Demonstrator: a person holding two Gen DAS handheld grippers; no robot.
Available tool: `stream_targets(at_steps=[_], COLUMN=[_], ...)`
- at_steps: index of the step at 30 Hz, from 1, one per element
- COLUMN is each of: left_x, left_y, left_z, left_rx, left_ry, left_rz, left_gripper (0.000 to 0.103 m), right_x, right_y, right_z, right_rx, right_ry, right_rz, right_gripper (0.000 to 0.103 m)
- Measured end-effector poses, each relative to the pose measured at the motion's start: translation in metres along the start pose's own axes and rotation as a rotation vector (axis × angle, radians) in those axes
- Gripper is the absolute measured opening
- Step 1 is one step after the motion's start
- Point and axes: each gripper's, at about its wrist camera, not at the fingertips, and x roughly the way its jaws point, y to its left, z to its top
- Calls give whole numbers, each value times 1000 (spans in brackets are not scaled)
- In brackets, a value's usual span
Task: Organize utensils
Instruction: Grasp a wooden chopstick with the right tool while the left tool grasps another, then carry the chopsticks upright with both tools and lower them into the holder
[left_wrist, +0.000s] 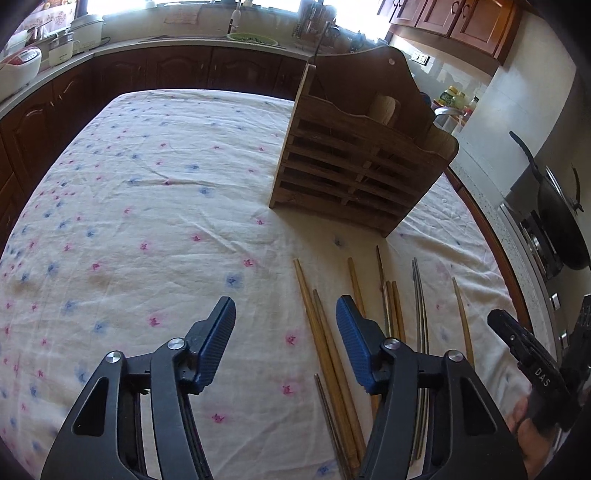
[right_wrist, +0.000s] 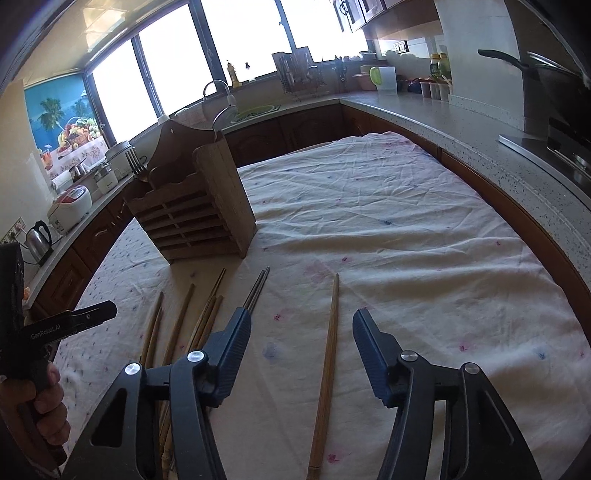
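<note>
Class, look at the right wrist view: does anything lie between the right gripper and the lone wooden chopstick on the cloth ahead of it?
Nothing visible does. The lone chopstick lies bare on the tablecloth, framed by the open right gripper, apart from the other chopsticks.

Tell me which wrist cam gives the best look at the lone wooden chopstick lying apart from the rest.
Right wrist. The lone wooden chopstick runs nearly full length up the frame, unobstructed, between the open fingers of the right gripper. In the left wrist view the same chopstick is a thin sliver near the right edge, its near end hidden.
</note>
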Motion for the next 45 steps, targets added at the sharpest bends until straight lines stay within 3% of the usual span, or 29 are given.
stream_targets(at_steps=[4, 6, 8, 10, 14, 18, 22, 26, 35, 45], left_x=[21, 31, 42, 53, 58, 62, 61, 52, -12, -100], left_y=[-11, -16, -21, -24, -32, -36, -32, -23, 0, -6], left_z=[11, 14, 15, 15, 14, 15, 17, 16, 15, 23], left_rx=[31, 54, 69, 84, 125, 154, 153, 123, 58, 50], left_ry=[45, 68, 93, 116, 92, 77, 71, 61, -42, -218], left_rz=[4, 18, 37, 54, 79, 87, 64, 27, -91, -176], left_gripper=[41, 32, 15, 10, 9, 8, 7, 7, 5, 4], right_x=[14, 22, 31, 41, 61, 69, 73, 71, 29, -46], right_y=[-3, -5, -7, -9, -11, -1, -1, -3, 9, 40], right_z=[4, 8, 10, 11, 11, 12, 17, 18, 22, 52], right_rx=[-9, -13, -17, -25, -39, -110, -124, -99, -40, -68], right_ry=[40, 57, 76, 98, 149, 139, 143, 146, 70, -111], right_rz=[-22, -39, -56, -73, -99, -142, -146, -115, 2, 93], right_gripper=[46, 39, 33, 31, 24, 23, 7, 6, 5, 5])
